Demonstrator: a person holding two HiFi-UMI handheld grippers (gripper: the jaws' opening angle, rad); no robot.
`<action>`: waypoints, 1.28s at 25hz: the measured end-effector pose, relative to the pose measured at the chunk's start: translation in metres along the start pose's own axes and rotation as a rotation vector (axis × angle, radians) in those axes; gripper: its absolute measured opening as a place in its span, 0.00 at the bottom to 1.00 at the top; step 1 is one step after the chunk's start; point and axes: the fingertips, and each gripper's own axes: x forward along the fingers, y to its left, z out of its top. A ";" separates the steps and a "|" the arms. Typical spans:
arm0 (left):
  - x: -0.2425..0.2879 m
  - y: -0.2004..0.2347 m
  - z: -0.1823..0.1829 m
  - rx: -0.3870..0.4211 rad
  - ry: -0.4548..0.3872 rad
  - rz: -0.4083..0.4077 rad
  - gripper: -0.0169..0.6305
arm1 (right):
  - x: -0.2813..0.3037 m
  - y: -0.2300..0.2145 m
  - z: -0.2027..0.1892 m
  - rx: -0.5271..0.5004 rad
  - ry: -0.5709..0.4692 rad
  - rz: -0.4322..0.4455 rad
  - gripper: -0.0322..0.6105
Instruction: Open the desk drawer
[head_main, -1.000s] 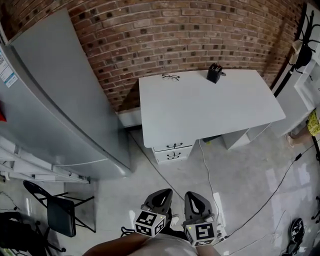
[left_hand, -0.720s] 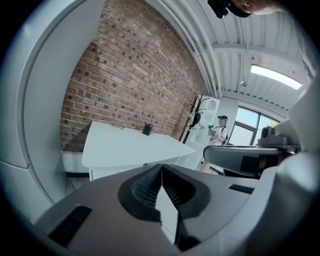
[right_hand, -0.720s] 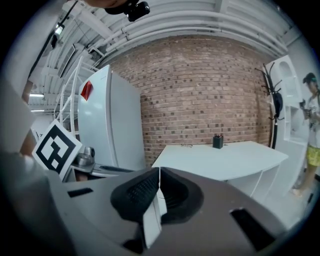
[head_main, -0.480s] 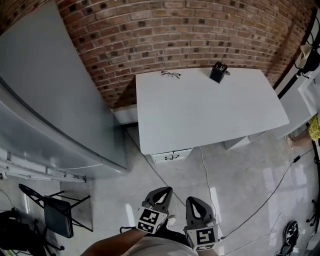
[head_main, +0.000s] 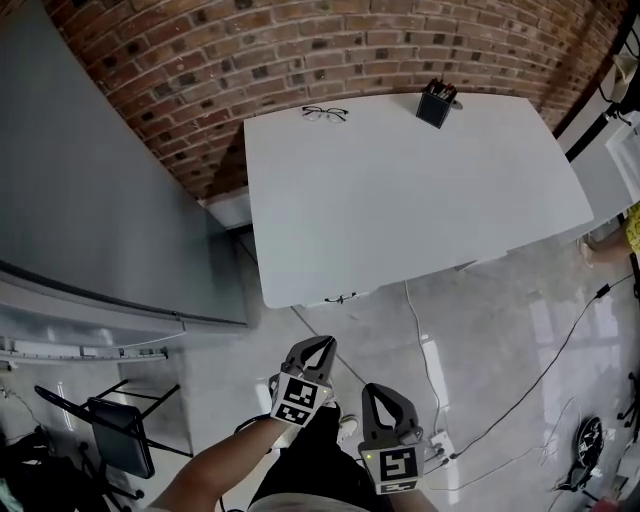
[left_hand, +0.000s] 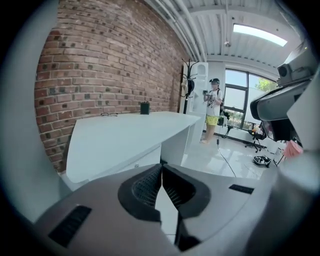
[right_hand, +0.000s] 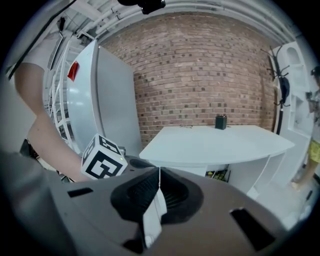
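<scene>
The white desk (head_main: 410, 200) stands against the brick wall. Under its front edge only a sliver of the drawer unit (head_main: 341, 297) shows, with a dark handle. In the left gripper view the drawer fronts (left_hand: 131, 164) sit below the desk top (left_hand: 120, 137), still closed. My left gripper (head_main: 321, 343) hovers over the floor in front of the drawers, jaws shut and empty. My right gripper (head_main: 371, 389) is lower right of it, also shut and empty. In the right gripper view the jaws (right_hand: 159, 171) meet, with the left gripper's marker cube (right_hand: 102, 157) beside them.
Glasses (head_main: 325, 113) and a black pen holder (head_main: 436, 103) lie at the desk's far edge. A tall grey cabinet (head_main: 90, 210) stands left of the desk. A folding chair (head_main: 110, 440) is at lower left. Cables (head_main: 420, 340) and a power strip (head_main: 438, 446) cross the floor. A person (left_hand: 214, 107) stands far off.
The view has closed in on the desk, whose top now hides most of the drawers. The left gripper has moved up the picture toward the desk, ahead of the right one. Both jaws stay shut.
</scene>
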 end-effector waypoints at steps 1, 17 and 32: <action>0.007 0.002 0.000 0.003 0.003 -0.005 0.04 | 0.006 -0.003 -0.002 0.005 0.003 -0.002 0.08; 0.105 0.018 -0.062 0.014 0.122 -0.057 0.04 | 0.099 -0.062 -0.085 0.042 0.117 -0.026 0.08; 0.199 0.033 -0.176 0.302 0.351 -0.103 0.20 | 0.155 -0.101 -0.176 0.037 0.110 0.014 0.08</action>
